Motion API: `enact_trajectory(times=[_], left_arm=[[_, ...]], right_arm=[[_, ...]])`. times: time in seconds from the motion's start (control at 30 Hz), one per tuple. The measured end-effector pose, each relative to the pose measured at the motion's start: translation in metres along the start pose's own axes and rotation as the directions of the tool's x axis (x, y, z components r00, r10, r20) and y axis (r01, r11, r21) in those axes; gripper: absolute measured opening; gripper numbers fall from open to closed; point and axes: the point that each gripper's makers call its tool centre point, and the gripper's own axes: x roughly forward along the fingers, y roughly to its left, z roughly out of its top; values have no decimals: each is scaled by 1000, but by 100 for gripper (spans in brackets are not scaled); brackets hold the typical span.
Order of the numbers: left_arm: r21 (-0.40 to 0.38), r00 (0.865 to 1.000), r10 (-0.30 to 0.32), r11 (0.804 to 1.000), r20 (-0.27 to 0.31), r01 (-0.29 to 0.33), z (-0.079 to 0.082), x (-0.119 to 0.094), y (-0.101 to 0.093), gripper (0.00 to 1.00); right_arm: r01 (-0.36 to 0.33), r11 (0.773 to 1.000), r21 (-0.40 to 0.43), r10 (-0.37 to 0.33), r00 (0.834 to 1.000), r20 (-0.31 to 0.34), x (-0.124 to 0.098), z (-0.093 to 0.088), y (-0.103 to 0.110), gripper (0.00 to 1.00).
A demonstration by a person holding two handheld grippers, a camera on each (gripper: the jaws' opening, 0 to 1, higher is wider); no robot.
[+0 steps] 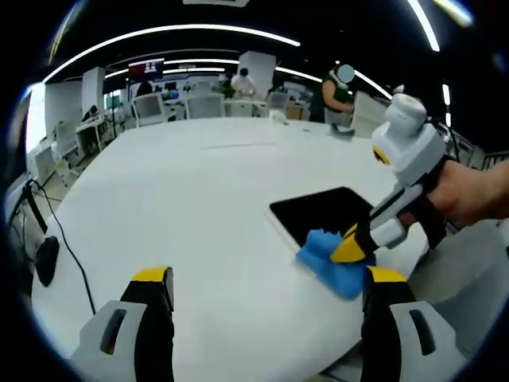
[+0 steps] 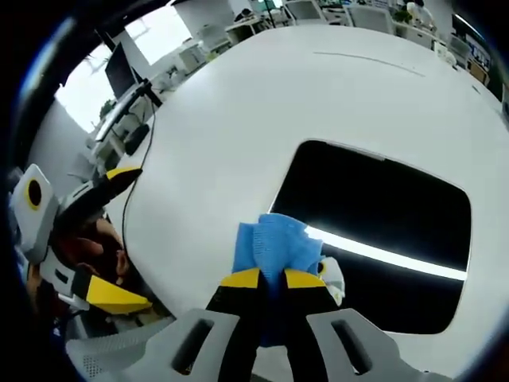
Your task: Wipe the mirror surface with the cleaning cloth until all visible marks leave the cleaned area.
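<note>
A dark rectangular mirror (image 1: 322, 208) lies flat on the white table (image 1: 183, 199). A crumpled blue cleaning cloth (image 1: 328, 261) rests on its near corner. My right gripper (image 1: 355, 245) comes in from the right, held by a hand (image 1: 469, 191), and is shut on the cloth. In the right gripper view the yellow-tipped jaws (image 2: 272, 278) pinch the cloth (image 2: 274, 243) at the mirror's (image 2: 382, 215) edge; the glass reflects a bright light strip. My left gripper (image 1: 269, 280) hovers open above bare table, short of the mirror, and appears at the table's edge (image 2: 118, 235).
The round white table (image 2: 238, 103) stretches far beyond the mirror. Black cables and a small dark device (image 1: 46, 259) lie at its left edge. Desks, office chairs (image 1: 151, 107), monitors (image 2: 119, 70) and people stand in the background.
</note>
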Motion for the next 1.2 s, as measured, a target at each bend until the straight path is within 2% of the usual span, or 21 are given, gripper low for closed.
enact_trajectory(times=[0.4,0.63,0.7,1.2], left_arm=[[-25,1000,-10,1000,16,11,2,-1,-7,99],[-48,1000,6,999,17,-5,2,-2,-2,99],[-59,999,6,998,39,-3,6,-5,-2,99],[-16,998,-5,1000,62,6,12,-8,-9,99]], right_arm=[[12,1000,-15,-12,1000,-3,3,5,-1,4],[19,999,-30,-18,1000,7,5,11,-2,4],[22,999,-38,-22,1000,10,5,14,-3,3],[30,999,-38,-29,999,21,13,39,-12,3]])
